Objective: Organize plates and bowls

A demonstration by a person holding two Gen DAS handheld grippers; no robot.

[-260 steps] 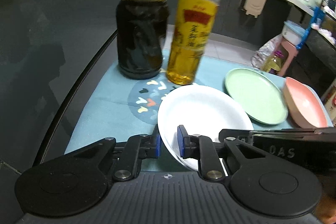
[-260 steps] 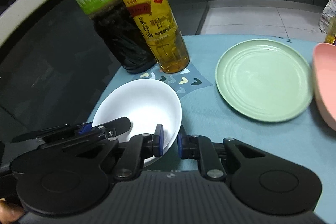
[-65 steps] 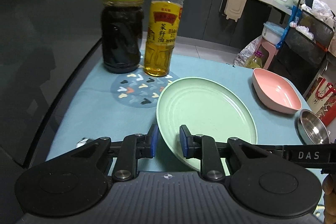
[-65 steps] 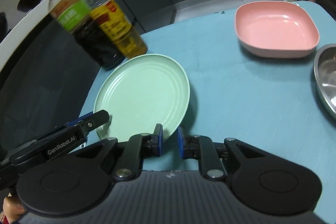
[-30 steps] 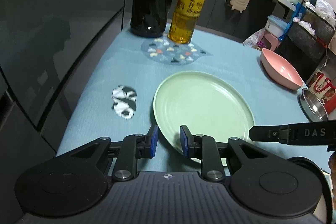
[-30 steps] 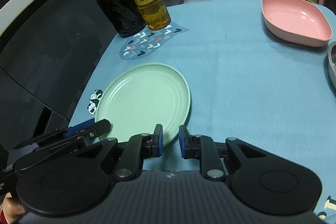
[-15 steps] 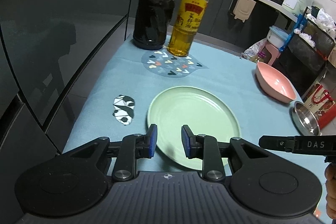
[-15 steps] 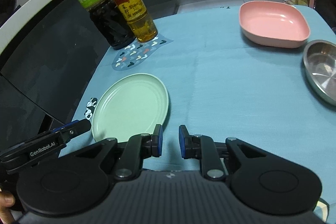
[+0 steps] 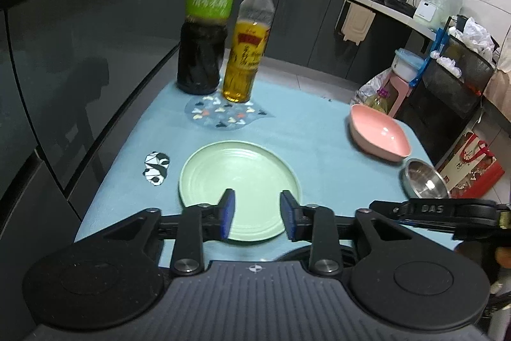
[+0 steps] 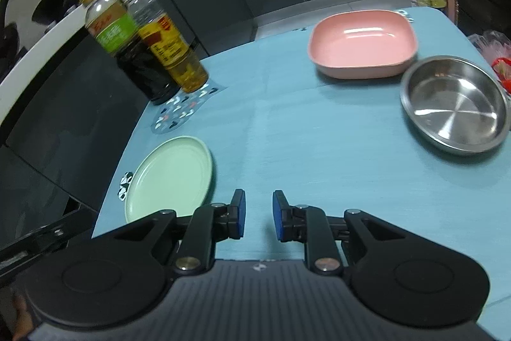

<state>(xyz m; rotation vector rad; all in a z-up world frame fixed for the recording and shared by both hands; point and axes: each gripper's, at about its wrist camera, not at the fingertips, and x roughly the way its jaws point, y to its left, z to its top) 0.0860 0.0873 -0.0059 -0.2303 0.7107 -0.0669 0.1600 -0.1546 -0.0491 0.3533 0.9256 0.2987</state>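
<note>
A green plate [image 9: 239, 181] lies flat on the blue tablecloth [image 9: 319, 155] near its front left corner; it also shows in the right wrist view [image 10: 169, 181]. My left gripper [image 9: 258, 218] is open and empty, its fingertips above the plate's near edge. My right gripper [image 10: 258, 218] is open and empty over bare cloth, to the right of the plate. A pink square bowl [image 10: 362, 43] and a steel bowl [image 10: 453, 104] sit at the far right; both show in the left wrist view too, the pink bowl [image 9: 378, 136] and the steel bowl [image 9: 423, 178].
A dark vinegar bottle [image 9: 204, 37] and a yellow oil bottle [image 9: 247, 53] stand at the back left by a patterned coaster [image 9: 223, 114]. A panda print [image 9: 156, 166] marks the cloth left of the plate. The table's left edge [image 10: 118, 174] drops to dark cabinets.
Both grippers have let go of the green plate, opened and pulled back and up from it. The plate now lies still on the cloth. The right gripper has swung right.
</note>
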